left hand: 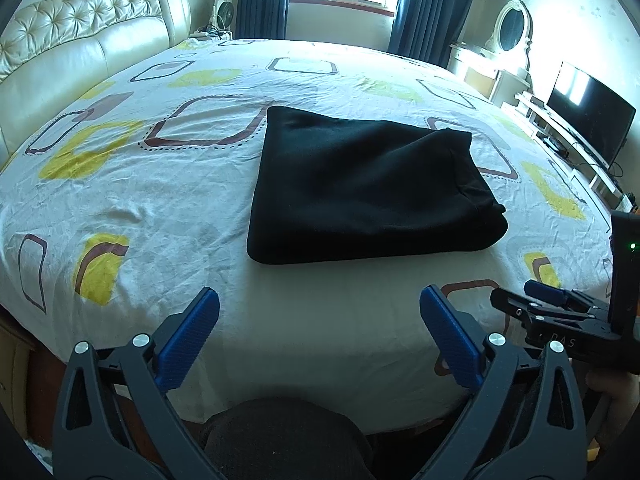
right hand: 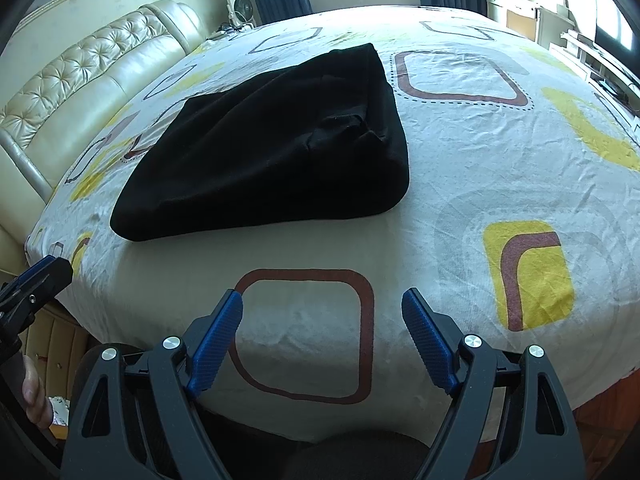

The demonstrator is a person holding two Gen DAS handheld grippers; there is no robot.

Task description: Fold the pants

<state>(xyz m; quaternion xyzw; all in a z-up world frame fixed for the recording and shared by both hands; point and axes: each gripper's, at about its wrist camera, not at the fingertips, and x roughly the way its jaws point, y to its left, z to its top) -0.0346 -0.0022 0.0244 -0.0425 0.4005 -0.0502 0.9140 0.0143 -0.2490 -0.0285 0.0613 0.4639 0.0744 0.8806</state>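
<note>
Left wrist view: the pants (left hand: 368, 188) lie in the middle of the bed (left hand: 160, 200), already a compact black rectangle of several layers, with a thicker rolled edge toward the right. The left tongs (left hand: 320, 320) hover over the near edge of the bed, spread wide with nothing between the blue pads (left hand: 188, 344), well apart from the cloth. The right tongs (left hand: 544, 296) show at the right margin, side-on, also clear of the pants. A headboard (left hand: 80, 40) stands at the left, a TV (left hand: 588, 116) at the right.

Right wrist view: the pants (right hand: 272, 148) sit up and to the left of centre on the patterned sheet (right hand: 480, 160), and the bundle looks lumpy at its right end, where a seam or waistband bunches. The right tongs (right hand: 322, 320) are wide and empty above the near part of the bed. The tip of the left tongs (right hand: 36, 276) pokes in at the left edge.

The fabric looks soft, thick and limp, light enough to lift with one corner pinch but likely to sag and unfold if held by one layer only. If another fold or a tidy-up is wanted, the near corners look best, pinching through all layers at once. The folding seems largely done.
</note>
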